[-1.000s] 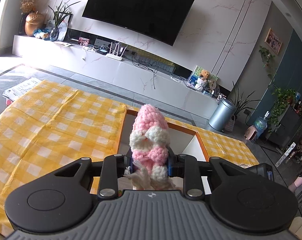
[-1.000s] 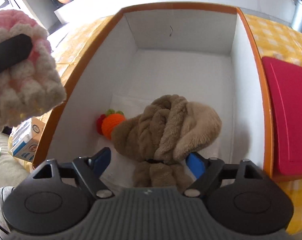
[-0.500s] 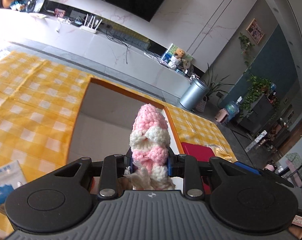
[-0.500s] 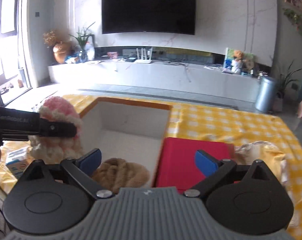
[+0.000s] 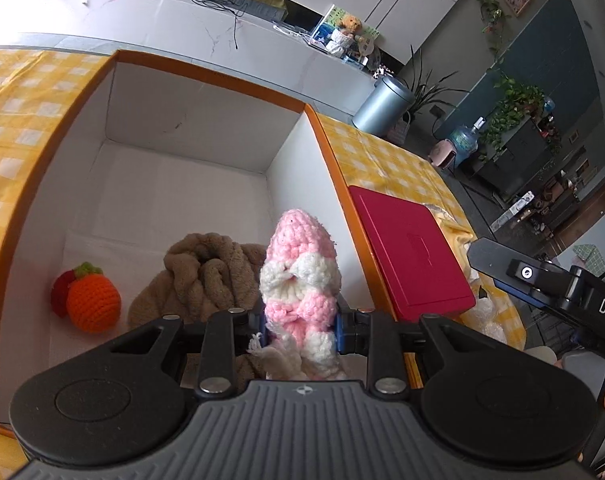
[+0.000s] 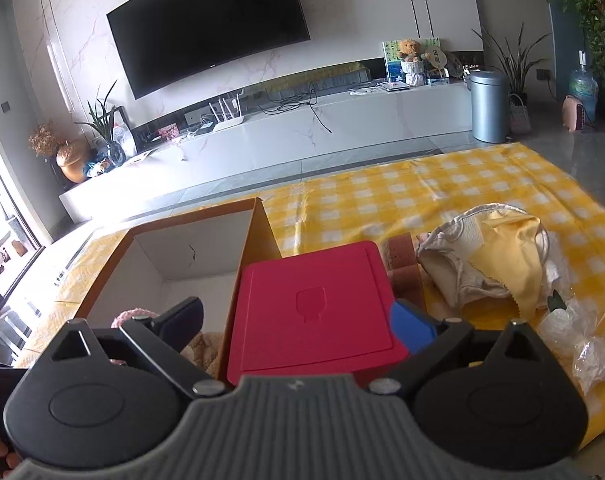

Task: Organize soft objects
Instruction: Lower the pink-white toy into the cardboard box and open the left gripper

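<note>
My left gripper [image 5: 300, 330] is shut on a pink and white crocheted toy [image 5: 300, 268], held upright over the near right part of the orange-rimmed white box [image 5: 206, 76]. Inside the box lie a brown plush toy [image 5: 202, 276] and an orange crocheted fruit [image 5: 92, 302] with a red one behind it. My right gripper [image 6: 298, 322] stands open and empty above a flat red lid [image 6: 314, 304] beside the box [image 6: 258, 232]. In the right wrist view a strip of the pink toy [image 6: 132, 314] and the brown plush [image 6: 202, 350] show behind the left finger.
A yellow checked cloth [image 6: 442, 196] covers the table. Right of the red lid lie a beige and yellow fabric bundle [image 6: 490, 260], a brown block [image 6: 400, 254] and crumpled clear plastic [image 6: 590, 352]. A white TV bench [image 6: 302, 128] and a metal bin [image 6: 488, 106] stand beyond the table.
My left gripper has swung right and tipped down over the box with the pink toy. My right gripper has let go of the brown plush, opened wide, risen and moved right over the red lid.
</note>
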The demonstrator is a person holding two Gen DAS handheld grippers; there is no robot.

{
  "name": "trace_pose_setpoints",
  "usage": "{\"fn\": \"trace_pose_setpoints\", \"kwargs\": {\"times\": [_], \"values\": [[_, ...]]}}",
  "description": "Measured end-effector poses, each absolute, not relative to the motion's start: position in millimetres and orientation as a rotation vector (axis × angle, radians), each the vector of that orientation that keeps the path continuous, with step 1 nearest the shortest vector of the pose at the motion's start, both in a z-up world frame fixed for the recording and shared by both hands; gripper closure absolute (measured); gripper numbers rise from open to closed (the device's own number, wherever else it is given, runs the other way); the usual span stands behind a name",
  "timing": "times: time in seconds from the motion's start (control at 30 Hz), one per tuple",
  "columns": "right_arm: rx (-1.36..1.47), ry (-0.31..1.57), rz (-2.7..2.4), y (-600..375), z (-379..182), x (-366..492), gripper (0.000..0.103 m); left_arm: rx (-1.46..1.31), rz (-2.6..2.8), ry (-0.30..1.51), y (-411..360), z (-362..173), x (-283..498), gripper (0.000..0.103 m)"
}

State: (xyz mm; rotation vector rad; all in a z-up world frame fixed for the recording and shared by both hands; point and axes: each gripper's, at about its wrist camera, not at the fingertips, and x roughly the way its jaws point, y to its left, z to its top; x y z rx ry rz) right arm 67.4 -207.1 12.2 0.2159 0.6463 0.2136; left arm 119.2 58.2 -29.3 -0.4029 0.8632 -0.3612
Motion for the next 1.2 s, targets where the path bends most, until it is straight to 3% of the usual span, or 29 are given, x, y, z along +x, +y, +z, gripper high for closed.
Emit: {"fn": "trace_pose_setpoints", "kwargs": {"times": [0.43, 0.5, 0.63, 0.67, 0.83, 1.0, 1.07, 1.13, 1.2], "values": [[0.252, 0.710, 0.225, -210.0, 3.5, 74.6, 0.005, -0.153, -0.293, 0.911, 4.0, -35.4, 125.0, 0.066], [0.238, 0.717, 0.207, -209.9, 2.6, 75.4, 0.005, -0.145, -0.291, 0.876, 2.7, -33.2, 121.1, 0.057], [0.233, 0.724, 0.211, -209.7, 2.5, 74.6, 0.005, -0.064, -0.261, 0.770, 5.6, -28.1, 109.9, 0.017], [0.227, 0.723, 0.211, -209.6, 4.0, 73.5, 0.005, -0.064, -0.263, 0.748, 8.7, -26.4, 107.0, 0.012], [0.226, 0.724, 0.204, -211.2, 4.0, 73.3, 0.005, -0.241, -0.325, 0.799, 35.5, -13.5, 107.5, 0.012], [0.265, 0.774, 0.227, -213.3, 1.5, 76.9, 0.005, -0.385, -0.419, 0.722, 54.3, -12.0, 113.8, 0.032], [0.279, 0.776, 0.231, -213.9, 1.5, 76.6, 0.005, -0.408, -0.373, 0.746, 57.4, -17.0, 121.2, 0.058], [0.277, 0.780, 0.228, -214.0, 1.4, 76.7, 0.005, -0.398, -0.365, 0.785, 56.2, -22.7, 126.5, 0.074], [0.272, 0.778, 0.219, -213.7, 1.0, 76.3, 0.005, -0.394, -0.396, 0.813, 55.6, -25.7, 126.9, 0.079]]}}
